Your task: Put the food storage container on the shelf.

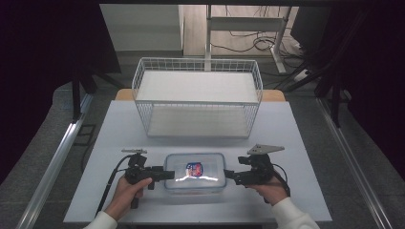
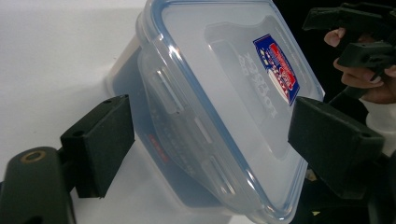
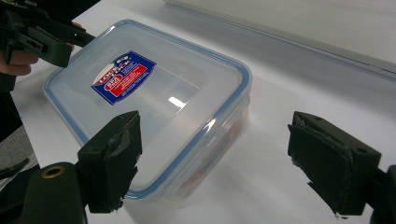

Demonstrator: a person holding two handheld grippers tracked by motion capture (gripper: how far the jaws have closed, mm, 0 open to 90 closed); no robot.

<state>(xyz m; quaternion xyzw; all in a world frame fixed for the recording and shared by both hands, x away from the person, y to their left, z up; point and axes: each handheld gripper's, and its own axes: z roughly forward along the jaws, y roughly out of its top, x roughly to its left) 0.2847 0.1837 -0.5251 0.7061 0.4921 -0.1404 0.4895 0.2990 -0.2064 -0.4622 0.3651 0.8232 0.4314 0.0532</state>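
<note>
Box: a clear lidded box (image 1: 195,172) with a blue seal and a red-and-blue label sat on the table (image 1: 296,143), at 6 o'clock from the wire basket (image 1: 197,97) and near the front edge.
Lid: on the box and seated all round as far as the gripper views showed; side flaps looked folded down, though I could not be sure they were latched.
Left gripper: (image 1: 160,174) at 9 o'clock of the box, jaws spread wide, one on each side of the box's near corner (image 2: 196,140); no pad seemed to press the plastic.
Right gripper: (image 1: 229,175) at 3 o'clock of the box, jaws likewise apart, one over the lid corner and one over bare table (image 3: 224,154); nothing grasped.
Basket: stood at 12 o'clock, both its shelves bare.
Progress: early, by my reading. Both grippers were brought up to the box ends, but no grip had been taken and the box rested flat.
Left to do: closing on the box, then lifting or opening it; which was meant, I could not tell.
</note>
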